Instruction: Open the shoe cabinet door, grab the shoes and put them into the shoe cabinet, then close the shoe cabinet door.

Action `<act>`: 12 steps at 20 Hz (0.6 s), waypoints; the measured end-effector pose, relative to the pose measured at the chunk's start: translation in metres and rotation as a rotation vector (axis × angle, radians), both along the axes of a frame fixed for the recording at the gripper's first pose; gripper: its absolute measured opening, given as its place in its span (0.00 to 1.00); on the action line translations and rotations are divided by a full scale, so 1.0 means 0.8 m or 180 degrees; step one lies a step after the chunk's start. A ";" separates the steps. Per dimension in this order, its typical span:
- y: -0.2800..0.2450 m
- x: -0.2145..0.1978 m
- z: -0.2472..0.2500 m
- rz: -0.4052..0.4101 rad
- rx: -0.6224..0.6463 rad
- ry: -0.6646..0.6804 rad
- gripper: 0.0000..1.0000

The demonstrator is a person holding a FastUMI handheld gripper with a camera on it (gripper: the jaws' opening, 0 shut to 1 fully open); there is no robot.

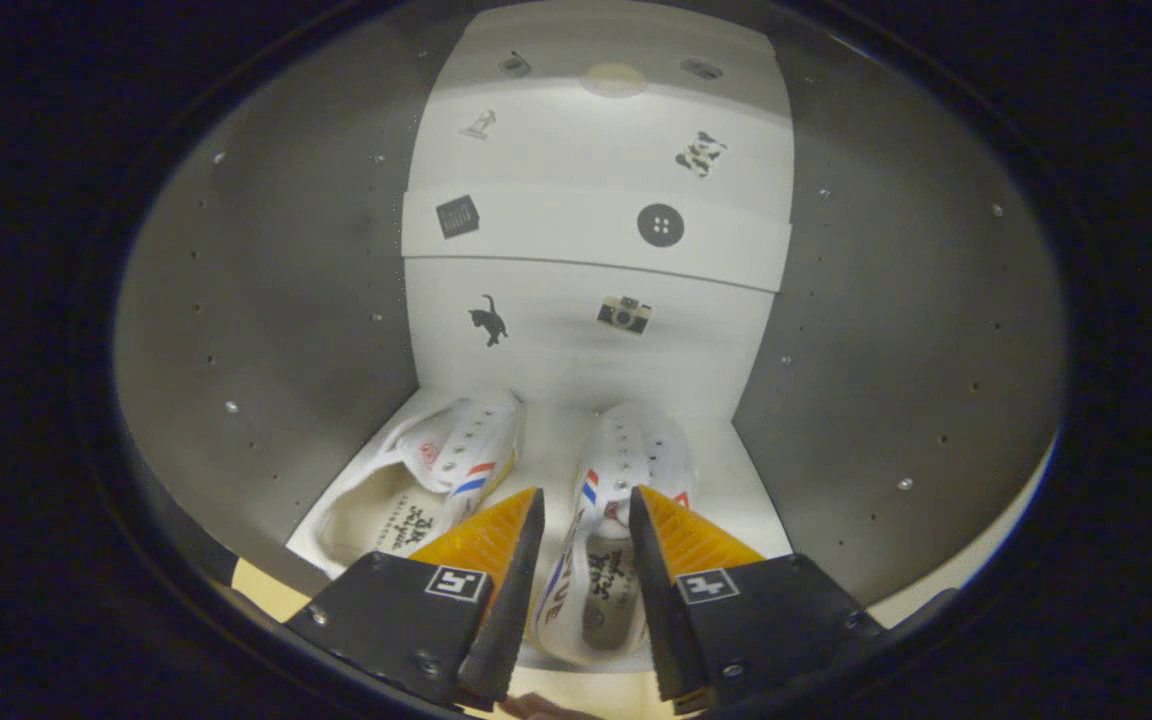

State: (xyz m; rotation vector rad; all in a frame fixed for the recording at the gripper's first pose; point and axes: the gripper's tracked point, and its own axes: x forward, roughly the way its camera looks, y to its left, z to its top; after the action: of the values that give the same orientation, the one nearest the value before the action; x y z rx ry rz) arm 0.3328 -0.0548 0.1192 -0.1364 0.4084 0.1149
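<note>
My jaws (586, 520) reach into the open cabinet (266, 330), straddling the right shoe (626, 470); whether they pinch it or have let go I cannot tell. That shoe rests on the cabinet floor just right of the left shoe (436, 475), toes toward the back wall. I judge both are stowed; withdrawing and closing the door remain. Insoles bear print too small to read.
</note>
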 end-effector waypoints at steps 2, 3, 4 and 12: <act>0.003 -0.030 0.014 -0.0011 0.0108 -0.0060 0.62; 0.004 -0.046 0.020 -0.0035 0.0155 -0.0082 0.67; 0.007 -0.066 0.026 -0.0024 0.0200 -0.0105 0.72; 0.022 -0.254 0.052 0.0168 0.0170 -0.0305 0.81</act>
State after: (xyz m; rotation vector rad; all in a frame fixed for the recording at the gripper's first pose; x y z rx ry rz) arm 0.1293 -0.0369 0.1610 -0.0998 0.3059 0.1705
